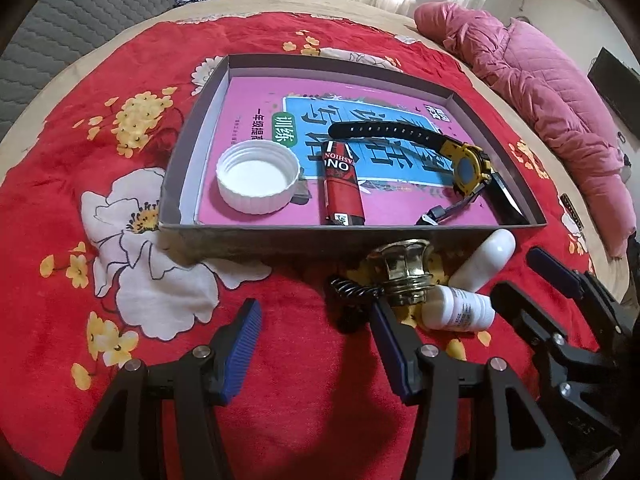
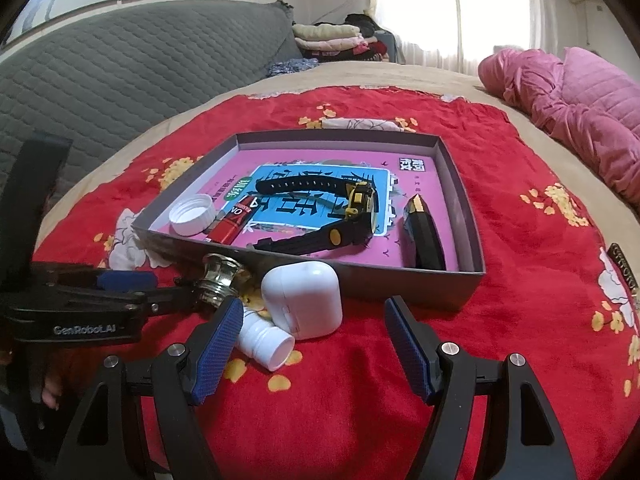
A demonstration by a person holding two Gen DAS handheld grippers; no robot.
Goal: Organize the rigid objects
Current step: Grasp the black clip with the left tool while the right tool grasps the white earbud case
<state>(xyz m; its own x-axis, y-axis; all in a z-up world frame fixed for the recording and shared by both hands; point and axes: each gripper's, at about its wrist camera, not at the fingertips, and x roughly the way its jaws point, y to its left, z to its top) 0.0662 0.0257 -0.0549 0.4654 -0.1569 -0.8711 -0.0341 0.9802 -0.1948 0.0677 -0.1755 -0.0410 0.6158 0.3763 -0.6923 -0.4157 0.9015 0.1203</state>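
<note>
On the red floral blanket [image 1: 280, 360], a shallow grey cardboard tray [image 1: 256, 236] holds a ribbed white cap [image 1: 258, 180], red lighter [image 1: 343, 188] and rubber-strapped watch [image 1: 466, 164]. Brass knob [image 1: 404, 270], glossy white case [image 2: 302, 300] and white bottle [image 2: 266, 340] lie just before it. Left gripper [image 1: 316, 344] and right gripper [image 2: 316, 344] both spread, holding nothing.

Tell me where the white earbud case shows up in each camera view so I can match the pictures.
Left wrist view: white earbud case lies lower right, just outside the box's near wall, partly hidden.
Right wrist view: the case sits centre, before the box.
Shared landmark: the brass knob beside it.
</note>
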